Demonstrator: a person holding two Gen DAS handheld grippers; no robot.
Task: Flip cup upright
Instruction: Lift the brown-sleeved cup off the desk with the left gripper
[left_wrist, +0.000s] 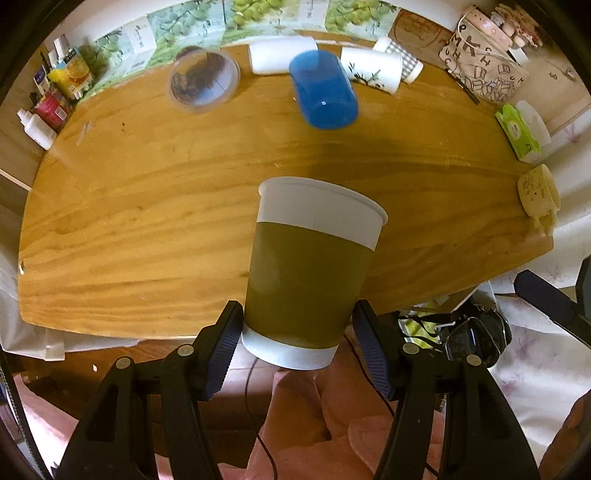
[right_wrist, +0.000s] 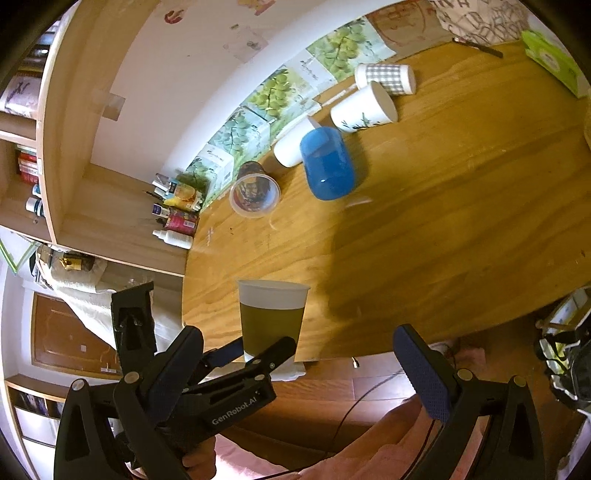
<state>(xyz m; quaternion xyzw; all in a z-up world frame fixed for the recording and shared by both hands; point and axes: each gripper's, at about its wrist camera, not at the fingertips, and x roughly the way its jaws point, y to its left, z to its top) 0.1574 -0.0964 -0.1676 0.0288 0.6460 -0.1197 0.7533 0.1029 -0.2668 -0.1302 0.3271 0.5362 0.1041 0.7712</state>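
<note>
My left gripper (left_wrist: 297, 332) is shut on a paper cup with an olive-brown sleeve (left_wrist: 310, 269), gripping near its base. The cup stands upright, rim up, held in the air at the near edge of the wooden table (left_wrist: 147, 221). The right wrist view shows the same cup (right_wrist: 271, 321) in the left gripper (right_wrist: 256, 350). My right gripper (right_wrist: 299, 373) is open and empty, below the table edge to the right of the cup.
At the back of the table lie a blue cup (left_wrist: 323, 90), a clear plastic cup (left_wrist: 203, 79), a plain white cup (left_wrist: 282, 55), a leaf-print white cup (left_wrist: 371, 70) and a checked cup (left_wrist: 400, 59). A green tissue box (left_wrist: 519, 133) and a patterned bag (left_wrist: 487, 70) stand right; bottles (left_wrist: 40, 129) stand left.
</note>
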